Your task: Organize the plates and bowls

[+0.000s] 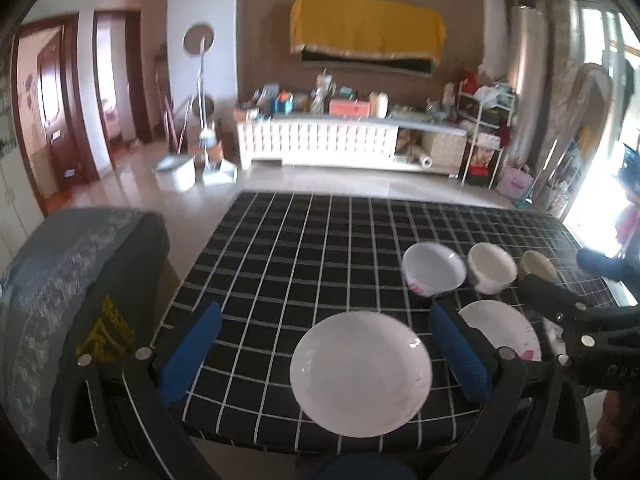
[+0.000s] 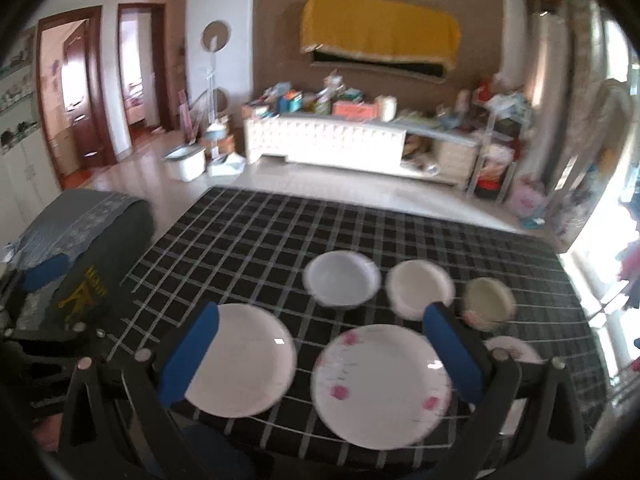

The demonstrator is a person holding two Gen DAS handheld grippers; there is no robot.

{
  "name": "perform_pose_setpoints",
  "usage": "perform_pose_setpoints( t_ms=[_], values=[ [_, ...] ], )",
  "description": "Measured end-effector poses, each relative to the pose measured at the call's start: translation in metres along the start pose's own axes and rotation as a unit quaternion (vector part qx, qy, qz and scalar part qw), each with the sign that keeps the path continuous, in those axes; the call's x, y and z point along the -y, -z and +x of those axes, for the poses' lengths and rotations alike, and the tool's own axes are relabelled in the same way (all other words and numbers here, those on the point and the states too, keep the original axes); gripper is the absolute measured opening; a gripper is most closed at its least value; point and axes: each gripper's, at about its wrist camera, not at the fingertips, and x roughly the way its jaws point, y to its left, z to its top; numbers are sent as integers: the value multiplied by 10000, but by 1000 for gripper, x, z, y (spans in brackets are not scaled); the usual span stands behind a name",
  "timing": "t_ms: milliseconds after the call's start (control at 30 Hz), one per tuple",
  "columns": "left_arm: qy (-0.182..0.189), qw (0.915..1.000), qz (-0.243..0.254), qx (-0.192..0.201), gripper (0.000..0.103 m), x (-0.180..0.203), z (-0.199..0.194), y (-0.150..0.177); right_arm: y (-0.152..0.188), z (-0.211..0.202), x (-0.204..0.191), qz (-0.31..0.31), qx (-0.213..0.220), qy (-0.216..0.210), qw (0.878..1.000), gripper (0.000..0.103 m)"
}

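A plain white plate point(image 1: 361, 372) point(image 2: 240, 360) lies near the front edge of the black checked table point(image 1: 288, 248) point(image 2: 248, 232). A pink-flowered plate point(image 2: 382, 386) point(image 1: 500, 334) lies to its right, and a small flowered plate point(image 2: 514, 350) further right. Behind them stand a white bowl point(image 1: 434, 268) point(image 2: 342, 278), a second white bowl point(image 1: 492, 268) point(image 2: 420, 290) and a beige bowl point(image 1: 538, 266) point(image 2: 490, 304). My left gripper point(image 1: 326, 354) is open above the plain plate. My right gripper point(image 2: 320, 356) is open above the flowered plate; it also shows in the left wrist view point(image 1: 560, 304).
A grey covered chair point(image 1: 76, 280) point(image 2: 84, 236) stands at the table's left. Beyond the table are bare floor, a white TV cabinet point(image 1: 320, 140) with clutter, a bucket point(image 2: 186, 164) and shelves at the right.
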Motion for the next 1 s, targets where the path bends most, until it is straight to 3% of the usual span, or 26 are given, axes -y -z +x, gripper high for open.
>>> perform_pose_setpoints(
  t_ms=[100,300,433,500,600,900,1000],
  values=[
    [-44,9992,-123,-383,103,-11,27,7,0,34,-8,88,-434,-374,9983,103],
    [-144,9934,-164,-1129,103,-26,89,32,18,98,-21,62,-1215,-574,9909,102],
    [-125,9893,-50,-1454,102,-28,113,50,38,133,-22,-32,-1648,-568,9847,88],
    [-162,9868,-56,-1613,89,-31,122,57,48,145,-23,-120,-1849,-565,9811,81],
    [-204,9809,-199,-1922,76,-39,138,68,58,156,-23,-166,-1987,-617,9780,75],
    [-186,9738,-312,-2246,76,-42,157,83,70,180,-24,-180,-2249,-702,9717,65],
    [-151,9722,-301,-2316,65,-39,161,86,72,186,-22,-141,-2283,-729,9708,58]
  ],
)
